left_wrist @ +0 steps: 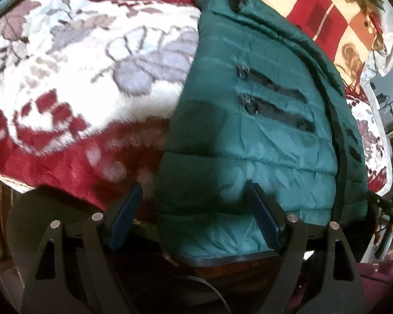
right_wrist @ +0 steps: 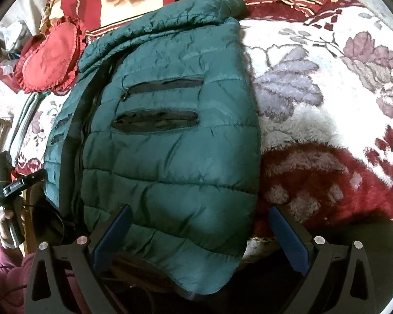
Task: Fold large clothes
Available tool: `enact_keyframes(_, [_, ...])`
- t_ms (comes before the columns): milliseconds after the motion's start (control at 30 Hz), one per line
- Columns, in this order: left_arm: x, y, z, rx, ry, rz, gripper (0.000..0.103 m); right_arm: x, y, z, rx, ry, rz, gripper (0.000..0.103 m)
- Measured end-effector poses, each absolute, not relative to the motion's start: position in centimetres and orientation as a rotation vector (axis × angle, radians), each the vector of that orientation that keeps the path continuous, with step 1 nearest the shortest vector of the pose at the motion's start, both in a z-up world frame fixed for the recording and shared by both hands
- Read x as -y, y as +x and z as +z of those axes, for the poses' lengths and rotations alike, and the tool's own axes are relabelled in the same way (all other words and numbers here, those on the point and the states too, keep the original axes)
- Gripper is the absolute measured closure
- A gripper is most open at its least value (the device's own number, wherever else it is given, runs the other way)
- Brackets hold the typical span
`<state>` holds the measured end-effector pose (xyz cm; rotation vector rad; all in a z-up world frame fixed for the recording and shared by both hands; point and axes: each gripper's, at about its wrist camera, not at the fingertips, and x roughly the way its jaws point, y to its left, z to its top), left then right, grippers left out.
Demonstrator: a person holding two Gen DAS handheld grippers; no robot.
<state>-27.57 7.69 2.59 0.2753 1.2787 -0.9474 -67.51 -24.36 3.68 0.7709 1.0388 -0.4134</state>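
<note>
Both claws poised at the near hem of a green puffer jacket (right_wrist: pixel 170 141) on the bed.

The jacket lies lengthwise on the floral blanket (right_wrist: pixel 327 83), hem overhanging the near edge, sides seemingly already folded in. The left gripper (left_wrist: pixel 196 217) and right gripper (right_wrist: pixel 200 238) gape wide, empty, straddling the hem's two corners. Next, likely: pinch both corners and carry them toward the far collar.

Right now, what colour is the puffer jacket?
Dark green puffer jacket, with black pocket zippers; clearest in the right wrist view.
</note>
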Motion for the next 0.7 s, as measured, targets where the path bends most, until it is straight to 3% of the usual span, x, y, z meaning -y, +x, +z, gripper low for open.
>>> enact_keyframes(533, [-7.3,-28.0,2.2,-1.292,0.274,-0.983,0.021,24.9,-67.5,2.5,-1.045,0.834,-0.362,0.0])
enact_keyframes(700, [-6.7,-28.7,2.1,-1.273,0.314,-0.995,0.021,23.1,-66.6,3.4,-1.033,0.79,-0.262,0.012])
